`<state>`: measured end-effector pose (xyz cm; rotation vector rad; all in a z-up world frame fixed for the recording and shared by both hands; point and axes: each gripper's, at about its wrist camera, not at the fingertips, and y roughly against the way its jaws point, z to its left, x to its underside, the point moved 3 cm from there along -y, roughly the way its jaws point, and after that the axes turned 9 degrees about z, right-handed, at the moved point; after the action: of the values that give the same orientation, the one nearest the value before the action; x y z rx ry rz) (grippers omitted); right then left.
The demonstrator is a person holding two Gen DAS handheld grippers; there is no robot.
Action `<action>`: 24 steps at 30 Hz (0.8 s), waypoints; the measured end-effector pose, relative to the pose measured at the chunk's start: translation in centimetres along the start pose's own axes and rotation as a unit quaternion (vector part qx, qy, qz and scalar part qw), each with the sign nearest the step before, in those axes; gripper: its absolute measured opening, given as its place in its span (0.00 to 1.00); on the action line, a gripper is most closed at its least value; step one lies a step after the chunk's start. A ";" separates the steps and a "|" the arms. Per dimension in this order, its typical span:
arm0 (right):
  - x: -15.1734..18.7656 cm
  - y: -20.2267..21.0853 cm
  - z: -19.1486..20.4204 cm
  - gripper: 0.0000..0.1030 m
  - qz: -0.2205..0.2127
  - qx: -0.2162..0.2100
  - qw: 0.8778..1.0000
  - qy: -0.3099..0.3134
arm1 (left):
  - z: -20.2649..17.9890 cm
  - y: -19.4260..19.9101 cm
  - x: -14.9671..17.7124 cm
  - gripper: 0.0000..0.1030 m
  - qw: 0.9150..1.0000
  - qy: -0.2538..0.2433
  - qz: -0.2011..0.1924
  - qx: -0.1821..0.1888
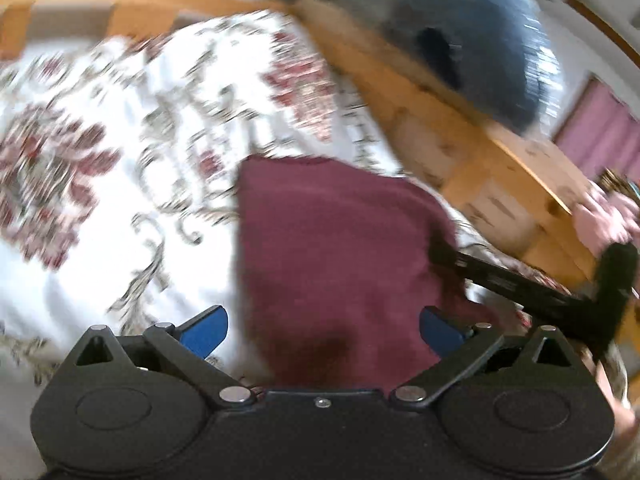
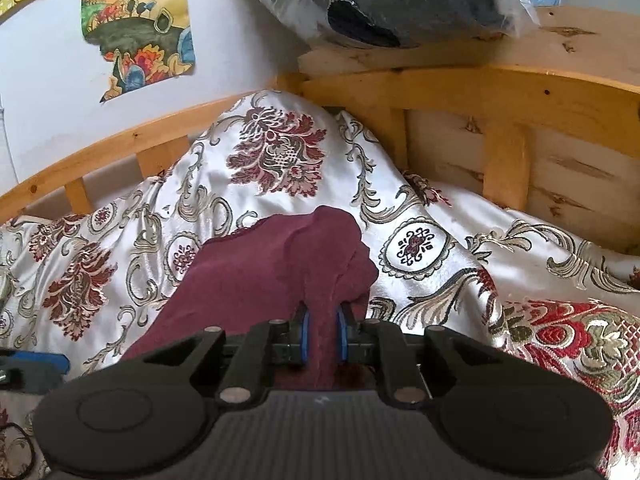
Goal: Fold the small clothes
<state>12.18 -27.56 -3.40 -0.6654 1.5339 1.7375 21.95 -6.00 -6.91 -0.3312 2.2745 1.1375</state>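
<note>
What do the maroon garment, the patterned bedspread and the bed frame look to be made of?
Maroon garment: soft matte knit or fleece-like fabric, fuzzy surface, limp folds; exact fibre unclear. Bedspread: satin-like woven brocade, glossy white ground with raised red and grey floral pattern. Bed frame: pale pine-like wood, visible knots and grain, lightly varnished.

bedspread (image 1: 100, 152): pattern smeared by motion blur, left half of left wrist frame
dark bundle (image 1: 472, 32): blurred, cut off at top edge
maroon cloth (image 2: 260, 276): near end hidden behind right claw (image 2: 321, 334) body
left claw (image 2: 34, 364): only a blue tip shows, cut by left edge
poster (image 2: 136, 28): top cropped
</note>
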 end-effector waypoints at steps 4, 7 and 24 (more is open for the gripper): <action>0.3 0.6 0.1 0.46 0.002 -0.021 1.000 -0.019 | 1.6 -0.4 -0.1 0.99 0.999 0.034 0.014 -0.010; 0.9 1.8 0.2 0.61 0.000 -0.037 0.999 -0.030 | 2.3 -0.9 -0.3 0.99 0.999 0.045 0.026 -0.013; 6.5 5.9 3.2 0.90 0.041 -0.092 0.994 -0.041 | 3.1 -2.0 -0.1 0.99 0.996 0.064 0.050 -0.039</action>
<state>3.76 -23.47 -4.28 -0.6217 1.3733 1.9612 24.08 -4.72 -9.66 -0.3339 2.3852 1.2921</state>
